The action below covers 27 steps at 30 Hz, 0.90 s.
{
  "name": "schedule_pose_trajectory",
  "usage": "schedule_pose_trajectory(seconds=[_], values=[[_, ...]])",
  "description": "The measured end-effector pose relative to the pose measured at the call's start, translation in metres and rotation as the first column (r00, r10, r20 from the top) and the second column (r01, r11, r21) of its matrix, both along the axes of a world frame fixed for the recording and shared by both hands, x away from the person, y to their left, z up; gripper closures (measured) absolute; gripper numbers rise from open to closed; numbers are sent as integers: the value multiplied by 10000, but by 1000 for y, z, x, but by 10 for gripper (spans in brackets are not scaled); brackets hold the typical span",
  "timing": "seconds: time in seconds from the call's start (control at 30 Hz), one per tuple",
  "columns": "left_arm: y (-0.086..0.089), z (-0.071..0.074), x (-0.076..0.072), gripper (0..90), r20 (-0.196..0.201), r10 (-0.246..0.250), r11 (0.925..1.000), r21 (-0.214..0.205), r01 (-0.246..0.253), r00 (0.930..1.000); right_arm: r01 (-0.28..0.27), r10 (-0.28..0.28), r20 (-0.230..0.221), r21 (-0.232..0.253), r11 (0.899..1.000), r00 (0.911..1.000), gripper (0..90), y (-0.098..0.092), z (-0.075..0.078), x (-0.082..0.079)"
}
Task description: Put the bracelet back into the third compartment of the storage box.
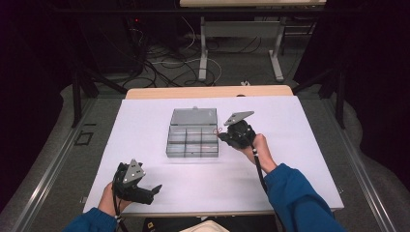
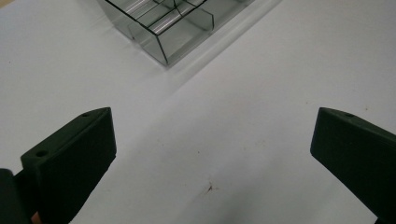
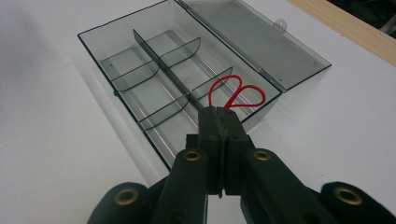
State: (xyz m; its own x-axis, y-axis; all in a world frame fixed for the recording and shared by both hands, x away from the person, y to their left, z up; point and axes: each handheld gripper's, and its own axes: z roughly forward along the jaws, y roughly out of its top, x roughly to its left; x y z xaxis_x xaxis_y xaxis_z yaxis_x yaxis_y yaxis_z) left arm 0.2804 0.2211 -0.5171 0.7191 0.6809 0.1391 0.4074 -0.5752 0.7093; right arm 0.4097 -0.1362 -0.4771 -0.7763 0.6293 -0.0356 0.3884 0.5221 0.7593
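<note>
A clear grey compartment box (image 1: 192, 141) stands mid-table with its lid (image 1: 194, 116) folded open at the far side. My right gripper (image 1: 221, 135) hovers at the box's right edge, shut on a red rubber band (image 1: 217, 130). In the right gripper view the jaws (image 3: 218, 115) are pressed together, and the red band (image 3: 236, 93) sticks out from their tips in two loops above the nearest corner compartment of the box (image 3: 140, 93). My left gripper (image 1: 153, 190) rests near the front left of the table, open. Between its jaws (image 2: 212, 154) lies only bare table, and the box's corner (image 2: 161, 28) is ahead.
The white table top (image 1: 290, 145) has bare room on both sides of the box. A wooden strip (image 1: 208, 92) runs along its far edge. Beyond it are table legs and cables on the floor (image 1: 169, 63).
</note>
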Motion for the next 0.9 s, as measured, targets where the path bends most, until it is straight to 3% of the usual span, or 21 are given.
schedule_pose_trajectory(seconds=[0.03,0.3,0.83,0.87,0.9], values=[[0,0,0,2,29,3,10000,25,-3,10000,-37,35,-178,-84,10000,9998,900,1,1,1],[0,0,0,2,22,25,10000,-12,-25,10000,-15,11,-107,-338,9994,9999,900,10,-6,9],[1,-1,-1,2,-22,52,9999,-110,-52,10000,28,-49,-479,-436,9990,9988,900,27,-13,25],[1,-1,-1,2,-22,52,9999,-110,-52,10000,102,-112,-396,-256,9996,9992,900,29,-15,26],[1,0,-1,2,11,35,10000,-64,-35,10000,119,-139,-489,-420,9990,9987,900,30,-14,26]])
